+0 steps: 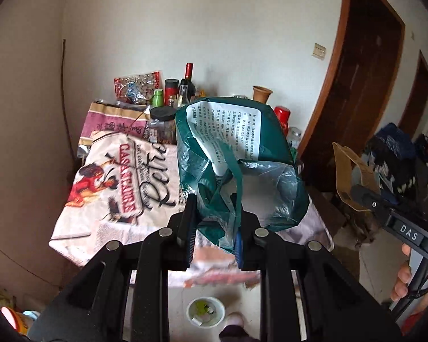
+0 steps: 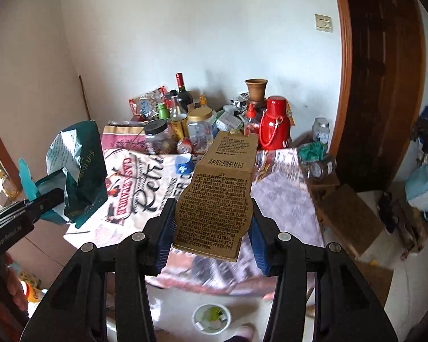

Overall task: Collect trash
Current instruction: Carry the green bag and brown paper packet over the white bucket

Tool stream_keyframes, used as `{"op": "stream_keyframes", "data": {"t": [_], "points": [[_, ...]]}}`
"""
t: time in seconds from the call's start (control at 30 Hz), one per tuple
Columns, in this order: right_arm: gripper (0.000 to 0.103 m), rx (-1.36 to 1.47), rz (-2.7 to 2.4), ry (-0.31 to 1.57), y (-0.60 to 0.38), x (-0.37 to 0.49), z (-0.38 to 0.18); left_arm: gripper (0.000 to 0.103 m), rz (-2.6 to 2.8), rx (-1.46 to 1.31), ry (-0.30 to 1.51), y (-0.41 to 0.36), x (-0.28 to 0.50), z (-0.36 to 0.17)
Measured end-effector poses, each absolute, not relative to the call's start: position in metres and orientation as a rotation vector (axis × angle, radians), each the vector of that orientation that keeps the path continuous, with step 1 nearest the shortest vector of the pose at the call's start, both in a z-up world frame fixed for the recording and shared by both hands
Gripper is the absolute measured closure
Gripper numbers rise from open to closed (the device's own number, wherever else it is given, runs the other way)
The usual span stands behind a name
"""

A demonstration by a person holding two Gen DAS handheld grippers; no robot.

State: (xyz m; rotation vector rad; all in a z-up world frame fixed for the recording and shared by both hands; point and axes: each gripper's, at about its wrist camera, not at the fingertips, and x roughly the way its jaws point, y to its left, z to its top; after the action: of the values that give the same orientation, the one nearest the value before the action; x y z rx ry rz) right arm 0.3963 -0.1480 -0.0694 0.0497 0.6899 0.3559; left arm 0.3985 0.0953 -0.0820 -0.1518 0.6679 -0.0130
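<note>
A small room with pale walls and a dark wooden door (image 2: 385,71) at about two o'clock. Much is hard to read: the near edge of the table is smeared with blur, the heap (image 2: 425,171) of dark cloth and bags at three o'clock cannot be sorted out, and the person shows only as fingers at the picture edges and a blurred foot at six o'clock.

A table (image 2: 285,199) fills the middle, covered by a printed cloth (image 1: 122,188) with large lettering and a figure in red. Its far side, at twelve o'clock, is crowded with bottles and jars, among them a red flask (image 2: 274,125) and a clay pot (image 2: 256,88). On the pale floor at six o'clock stands a small white cup (image 2: 211,317) with something green inside.

The left gripper (image 1: 215,228) pinches a crumpled dark green plastic wrapper (image 1: 242,154) with a white label of fine print; it is held up over the table, at nine o'clock from the right hand.

The right gripper (image 2: 212,216) clamps a flattened brown cardboard box (image 2: 216,199) between its blue pads (image 2: 165,228); a barcode and dense black text cover it, and it is held over the table's near edge
</note>
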Motion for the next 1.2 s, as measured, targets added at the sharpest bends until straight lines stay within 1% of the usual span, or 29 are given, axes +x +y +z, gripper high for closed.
{"op": "stream_keyframes", "data": {"t": [0.27,0.5,0.6,0.7,0.87,0.97,1.1,1.2], "points": [[0.059,0.078,0.332,0.718,-0.129,0.318,-0.085,0.082,-0.045,-0.128,0.724,0.117,0.315,-0.1],[0.059,0.064,0.327,0.772,-0.124,0.288,-0.097,0.082,-0.064,-0.125,0.793,0.12,0.28,-0.116],[0.059,0.046,0.337,0.814,-0.121,0.281,-0.112,0.082,-0.059,-0.142,0.829,0.121,0.274,-0.131],[0.059,0.035,0.347,0.866,-0.119,0.28,-0.133,0.082,-0.047,-0.162,0.882,0.12,0.272,-0.154],[0.059,0.023,0.378,0.975,-0.119,0.285,-0.18,0.082,-0.031,-0.188,1.024,0.112,0.28,-0.21],[0.059,0.005,0.404,1.029,-0.121,0.29,-0.211,0.082,-0.018,-0.182,1.075,0.103,0.286,-0.239],[0.059,-0.015,0.43,1.087,-0.124,0.297,-0.253,0.082,0.004,-0.167,1.148,0.087,0.298,-0.292],[0.059,-0.041,0.449,1.131,-0.127,0.305,-0.3,0.082,0.04,-0.15,1.195,0.077,0.306,-0.339]]}}
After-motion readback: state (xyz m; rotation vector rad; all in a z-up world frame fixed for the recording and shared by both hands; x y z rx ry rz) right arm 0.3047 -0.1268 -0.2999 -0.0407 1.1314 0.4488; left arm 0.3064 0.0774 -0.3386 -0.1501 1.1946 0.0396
